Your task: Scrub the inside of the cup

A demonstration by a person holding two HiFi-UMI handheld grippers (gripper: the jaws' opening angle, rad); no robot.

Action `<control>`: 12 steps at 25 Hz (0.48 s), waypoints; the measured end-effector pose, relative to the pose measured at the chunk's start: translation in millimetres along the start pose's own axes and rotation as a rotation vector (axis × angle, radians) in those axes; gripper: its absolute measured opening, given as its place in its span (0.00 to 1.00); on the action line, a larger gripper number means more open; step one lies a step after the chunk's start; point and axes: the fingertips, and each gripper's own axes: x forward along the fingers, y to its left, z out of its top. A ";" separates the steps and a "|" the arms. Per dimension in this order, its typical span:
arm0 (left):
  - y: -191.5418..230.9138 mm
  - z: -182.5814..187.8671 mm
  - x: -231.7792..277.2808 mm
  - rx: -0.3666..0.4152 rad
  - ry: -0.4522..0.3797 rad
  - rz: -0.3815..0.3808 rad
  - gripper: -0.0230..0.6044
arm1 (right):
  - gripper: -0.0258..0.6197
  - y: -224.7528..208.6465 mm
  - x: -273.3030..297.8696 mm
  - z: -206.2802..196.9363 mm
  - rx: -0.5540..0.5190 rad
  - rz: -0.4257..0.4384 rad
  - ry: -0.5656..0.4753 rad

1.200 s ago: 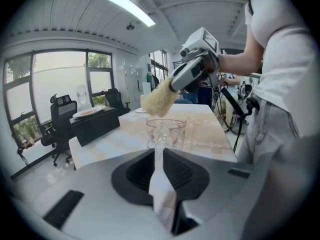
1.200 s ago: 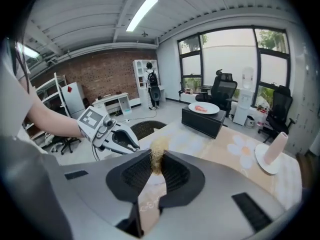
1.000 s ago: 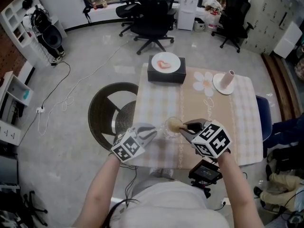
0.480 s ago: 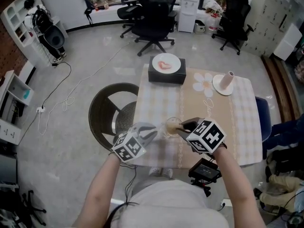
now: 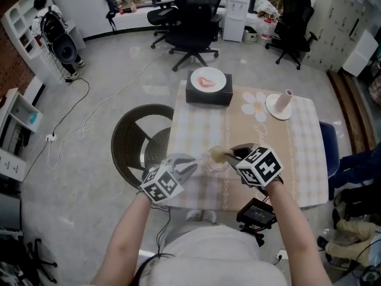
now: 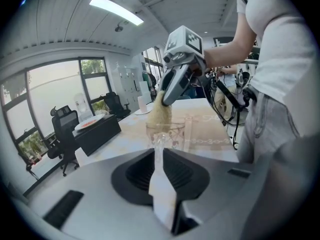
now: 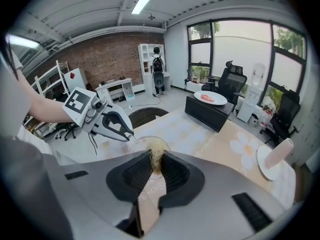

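**Cup scrub: both grippers on the cup**

Cup (image 5: 216,159): clear glass, upright on the table (image 5: 271,139), near the front edge, right in front of the person.

Left gripper (image 6: 158,150): jaws nearly together, pinched on a clear part of the cup at its near side. Handle or wall, can't tell which. Angled down toward the cup from its left in the head view.

Right gripper (image 7: 157,158): jaws clamped narrow on a beige fibrous scrubber (image 6: 161,115). Coming in from the cup's right, tips just over the mouth. Lower end of the scrubber down inside the cup, upper part standing above the rim and running up into the jaws.

Gripper tips on opposite sides of the cup, close together.

Elsewhere on the table, all well apart from the cup:
- black box (image 5: 208,93) at the far edge, left side
- white plate (image 5: 208,78) on top of the box, something pink-red on it
- round white dish (image 5: 275,108) at the far right, pale cylinder (image 5: 288,97) on it

Off the table: dark round wicker chair (image 5: 136,140) just beside the left edge, black office chairs (image 5: 193,16) farther back on the floor.
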 end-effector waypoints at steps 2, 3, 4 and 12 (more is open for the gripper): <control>-1.1 -0.2 -0.5 0.001 -0.001 0.001 0.13 | 0.12 -2.7 0.4 -2.7 -0.015 -0.013 0.013; -1.7 -0.3 -0.6 0.002 -0.002 0.002 0.13 | 0.12 -3.9 0.4 -4.1 -0.023 -0.019 0.019; -2.5 -0.4 -0.8 0.002 -0.002 0.002 0.13 | 0.12 -4.9 0.4 -5.5 -0.031 -0.024 0.026; -2.6 -3.5 -0.1 -0.001 -0.002 0.003 0.13 | 0.12 -8.8 2.5 -14.8 -0.045 -0.017 0.087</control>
